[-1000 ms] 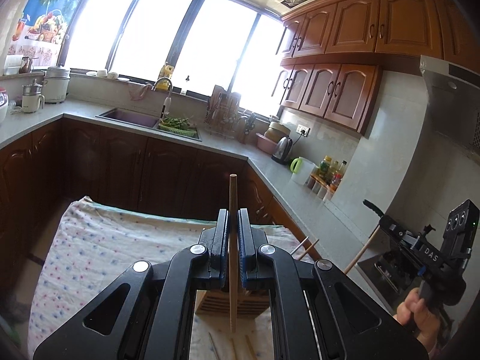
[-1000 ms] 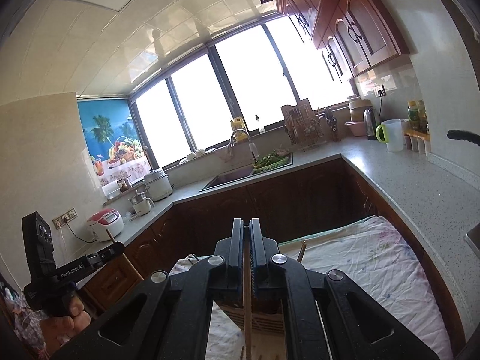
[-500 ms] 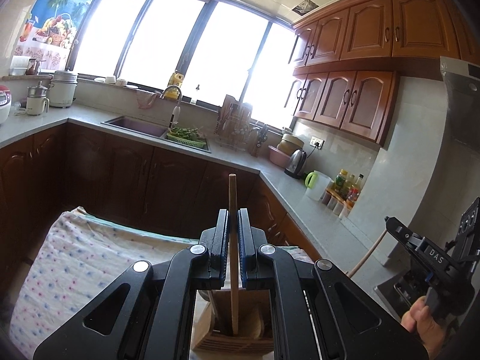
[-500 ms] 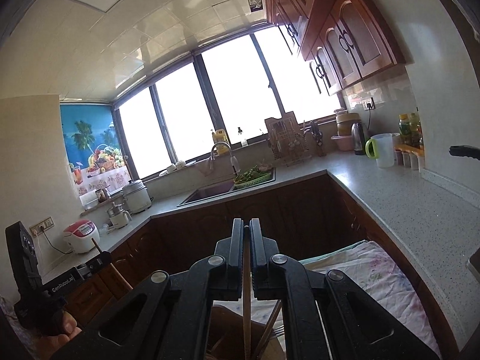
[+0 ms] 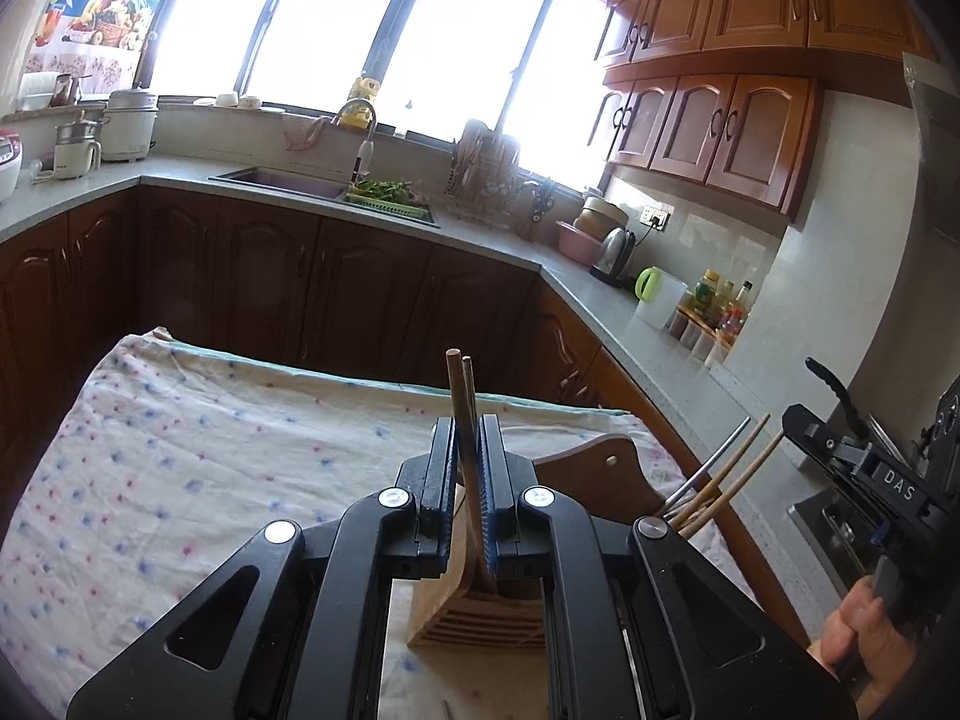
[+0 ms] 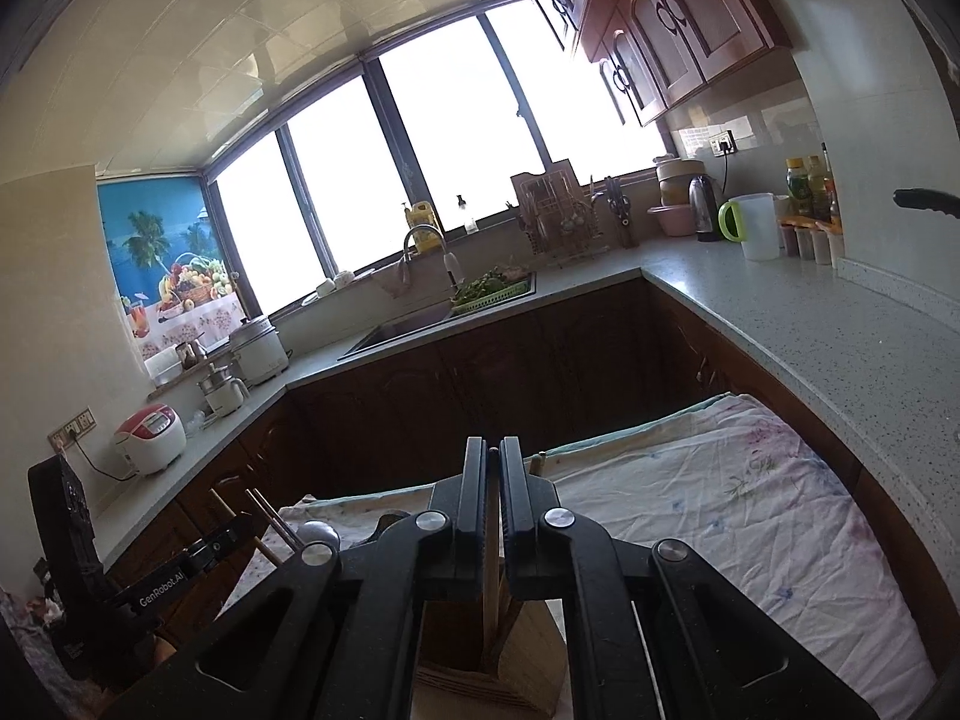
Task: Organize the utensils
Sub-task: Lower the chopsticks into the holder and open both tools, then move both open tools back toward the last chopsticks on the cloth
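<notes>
Pinching a wooden chopstick (image 5: 459,396) in the left gripper (image 5: 467,438), with the jaws drawn narrow around it. Holding it tilted, top leaning left, lower end sitting inside the wooden holder (image 5: 480,624) right beneath the jaws. Showing a second thin stick (image 5: 470,381) just beside it, rising from the same spot in the holder; not possible to tell whether the pads are pressing on that one too.

Clamping another chopstick (image 6: 491,591) in the right gripper (image 6: 492,456), jaws almost together, holding it upright with its lower end inside the holder's open top. Hanging directly above the holder with both grippers, the left one on the holder's left and the right one on its right.

Standing on a flowered cloth (image 5: 210,450), with the holder's tall backboard (image 5: 594,468) and its hanging hole rising behind. Fanning out from the holder's right side, a metal stick (image 5: 714,459) and two wooden ones, slanting up toward the right gripper; too hidden by the gripper body to tell where they are resting.

Gripping the right gripper's handle with a hand (image 5: 858,642), well to the right of the holder.

Running beyond the holder, dark wooden cupboards under a grey counter (image 5: 600,294), carrying a sink (image 5: 282,186) far behind the holder, and a kettle (image 5: 615,246) and a green-handled jug (image 5: 657,294) behind and to its right.
</notes>
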The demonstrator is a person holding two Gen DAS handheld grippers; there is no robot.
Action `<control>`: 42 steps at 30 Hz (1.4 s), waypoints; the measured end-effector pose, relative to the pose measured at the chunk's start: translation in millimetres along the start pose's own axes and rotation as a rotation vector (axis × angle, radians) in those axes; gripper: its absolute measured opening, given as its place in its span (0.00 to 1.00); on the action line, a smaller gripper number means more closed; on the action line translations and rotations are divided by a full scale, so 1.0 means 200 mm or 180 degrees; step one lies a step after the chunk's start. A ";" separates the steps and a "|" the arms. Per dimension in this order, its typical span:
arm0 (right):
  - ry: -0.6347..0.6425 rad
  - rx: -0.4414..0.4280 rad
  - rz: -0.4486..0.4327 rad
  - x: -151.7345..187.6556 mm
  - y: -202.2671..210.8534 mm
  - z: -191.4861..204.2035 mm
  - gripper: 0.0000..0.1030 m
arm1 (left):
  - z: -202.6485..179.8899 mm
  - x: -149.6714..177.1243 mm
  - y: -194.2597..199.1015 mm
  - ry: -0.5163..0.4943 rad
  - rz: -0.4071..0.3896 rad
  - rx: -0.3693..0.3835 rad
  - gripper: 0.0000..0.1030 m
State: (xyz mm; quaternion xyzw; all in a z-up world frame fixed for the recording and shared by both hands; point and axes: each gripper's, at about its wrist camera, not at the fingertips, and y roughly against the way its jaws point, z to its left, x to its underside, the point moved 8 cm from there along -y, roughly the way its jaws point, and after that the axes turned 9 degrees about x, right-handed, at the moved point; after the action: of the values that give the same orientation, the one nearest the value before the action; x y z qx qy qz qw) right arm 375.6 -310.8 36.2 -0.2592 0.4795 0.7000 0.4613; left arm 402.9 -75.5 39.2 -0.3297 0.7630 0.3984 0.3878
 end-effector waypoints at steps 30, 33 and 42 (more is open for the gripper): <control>-0.0292 -0.0135 -0.0347 0.01 0.36 -0.09 1.00 | 0.01 0.12 0.30 0.0173 0.0080 -0.0122 0.86; -0.0296 -0.0132 -0.0206 0.11 0.38 -0.11 1.00 | 0.05 0.23 0.35 0.0228 0.0212 -0.0145 0.86; -0.0254 -0.0076 0.0221 0.45 0.45 -0.14 1.00 | 0.11 0.50 0.50 0.0306 0.0470 -0.0236 0.86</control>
State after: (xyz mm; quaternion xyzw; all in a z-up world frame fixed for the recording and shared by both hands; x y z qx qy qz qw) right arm 252.8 -311.8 -8.1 -0.2198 0.4610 0.7311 0.4524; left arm 281.1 -30.0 -19.5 -0.3054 0.7877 0.4376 0.3078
